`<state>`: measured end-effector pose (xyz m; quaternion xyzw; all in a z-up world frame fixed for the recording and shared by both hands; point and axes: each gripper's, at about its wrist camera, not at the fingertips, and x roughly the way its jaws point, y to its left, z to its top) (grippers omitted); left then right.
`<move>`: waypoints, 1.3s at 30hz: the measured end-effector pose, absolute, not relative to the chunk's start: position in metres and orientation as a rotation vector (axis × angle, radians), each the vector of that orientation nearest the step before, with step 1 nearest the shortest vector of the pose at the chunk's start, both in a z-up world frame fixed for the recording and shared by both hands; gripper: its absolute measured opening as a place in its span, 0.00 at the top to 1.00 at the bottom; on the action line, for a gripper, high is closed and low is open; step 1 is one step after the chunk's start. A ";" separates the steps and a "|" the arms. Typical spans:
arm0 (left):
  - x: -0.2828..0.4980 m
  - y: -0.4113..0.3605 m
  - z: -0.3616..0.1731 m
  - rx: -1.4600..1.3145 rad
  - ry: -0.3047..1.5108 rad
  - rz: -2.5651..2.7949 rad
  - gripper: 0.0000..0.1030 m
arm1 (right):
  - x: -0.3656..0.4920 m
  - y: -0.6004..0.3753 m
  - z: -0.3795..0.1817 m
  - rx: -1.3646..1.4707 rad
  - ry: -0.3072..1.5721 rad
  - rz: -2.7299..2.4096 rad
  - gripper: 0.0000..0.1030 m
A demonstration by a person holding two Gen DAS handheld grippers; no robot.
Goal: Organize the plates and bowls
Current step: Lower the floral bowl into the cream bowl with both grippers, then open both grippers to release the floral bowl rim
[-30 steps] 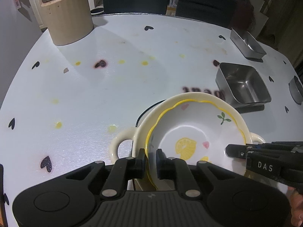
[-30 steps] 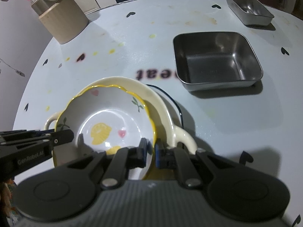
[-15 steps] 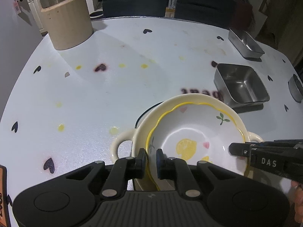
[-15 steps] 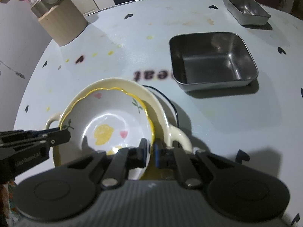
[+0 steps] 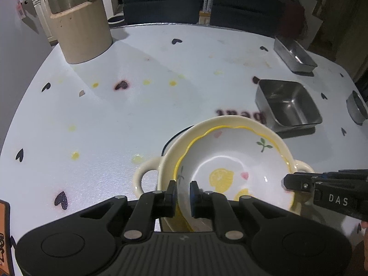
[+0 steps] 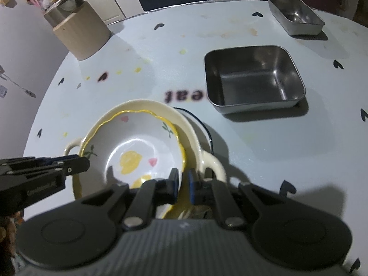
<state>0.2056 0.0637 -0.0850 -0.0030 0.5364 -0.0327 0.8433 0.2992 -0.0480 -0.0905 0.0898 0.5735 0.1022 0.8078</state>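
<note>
Black plastic left gripper is nearly closed, jaws pinching the near-left rim of the white scalloped bowl with yellow edge and lemon print. Black right gripper is likewise nearly closed, clamped on the same bowl's rim on the opposite side, one pad inside, one outside. Each gripper's tip shows in the other's view at the frame edge.

Lemon bowl sits nested inside a larger cream ceramic dish with two loop handles, slightly tilted in it; whether it is lifted clear or resting I cannot tell. A thin dark rim peeks out from under the cream dish on its far side, apparently another plate below.

Stack is on the white round table with black heart and yellow dot print, near edge, printed letters just beyond it. Square stainless steel container stands near the stack, far-right, apart from it. Rectangular steel tray lies well beyond at the far right edge. Beige cylindrical holder with a metal pot in it stands at far left. Small round metal cup at right edge, partly cut off.
</note>
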 end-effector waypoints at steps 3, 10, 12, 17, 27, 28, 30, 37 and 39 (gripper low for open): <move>0.202 0.061 -0.080 0.000 1.124 -0.078 0.84 | 0.295 -0.050 -0.084 0.194 1.211 0.233 0.88; 0.193 0.057 -0.070 0.014 1.106 -0.077 0.55 | 0.282 -0.050 -0.070 0.166 1.172 0.260 0.85; 0.191 0.058 -0.067 0.011 1.096 -0.072 0.47 | 0.277 -0.050 -0.067 0.148 1.156 0.257 0.75; 0.185 0.059 -0.059 0.017 1.071 -0.056 0.28 | 0.268 -0.056 -0.059 0.125 1.112 0.249 0.46; 0.182 0.054 -0.050 0.009 1.015 -0.064 0.01 | 0.261 -0.081 -0.048 0.120 1.025 0.224 0.00; 0.184 0.052 -0.049 0.003 1.008 -0.068 0.00 | 0.261 -0.086 -0.047 0.123 1.016 0.222 0.00; 0.187 0.048 -0.047 -0.002 0.993 -0.069 0.00 | 0.263 -0.096 -0.043 0.128 0.990 0.200 0.00; 0.202 0.023 -0.041 -0.042 0.897 -0.100 0.00 | 0.271 -0.143 -0.031 0.174 0.910 0.133 0.00; 0.209 0.013 -0.042 -0.046 0.886 -0.115 0.00 | 0.273 -0.157 -0.029 0.183 0.886 0.113 0.00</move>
